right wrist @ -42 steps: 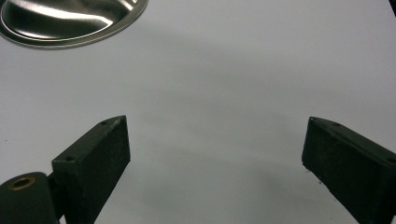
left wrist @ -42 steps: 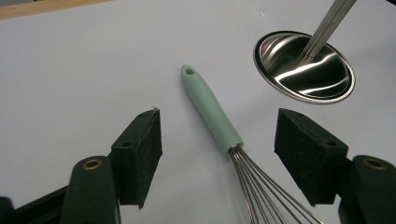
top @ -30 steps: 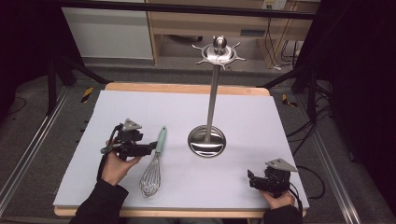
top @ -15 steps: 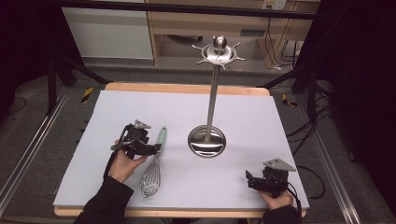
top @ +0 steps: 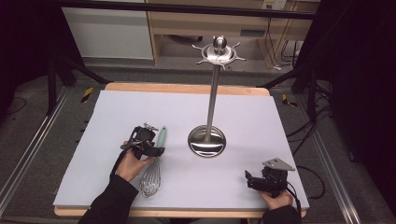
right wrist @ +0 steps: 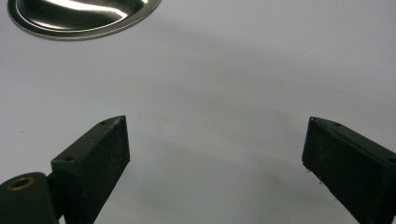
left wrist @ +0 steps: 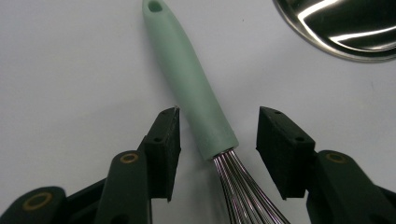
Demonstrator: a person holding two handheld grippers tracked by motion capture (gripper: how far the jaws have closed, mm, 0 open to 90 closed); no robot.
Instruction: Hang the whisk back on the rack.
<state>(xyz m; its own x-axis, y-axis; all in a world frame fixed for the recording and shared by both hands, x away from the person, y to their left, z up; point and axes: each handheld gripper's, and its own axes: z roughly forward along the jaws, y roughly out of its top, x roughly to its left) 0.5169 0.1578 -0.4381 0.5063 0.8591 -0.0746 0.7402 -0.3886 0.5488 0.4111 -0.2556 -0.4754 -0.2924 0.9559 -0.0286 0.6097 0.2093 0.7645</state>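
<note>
Mint whisk handle lies between my left fingers, closing, seemingly not yet pressing; my right fingers stand open over the surface.

Mint-green handle on the whisk with bare silvery wires, plain pale-grey sheet over the light wooden counter, mirror-bright steel stand, matt black fingers on the left gripper, black right gripper too, dark sleeves.
</note>
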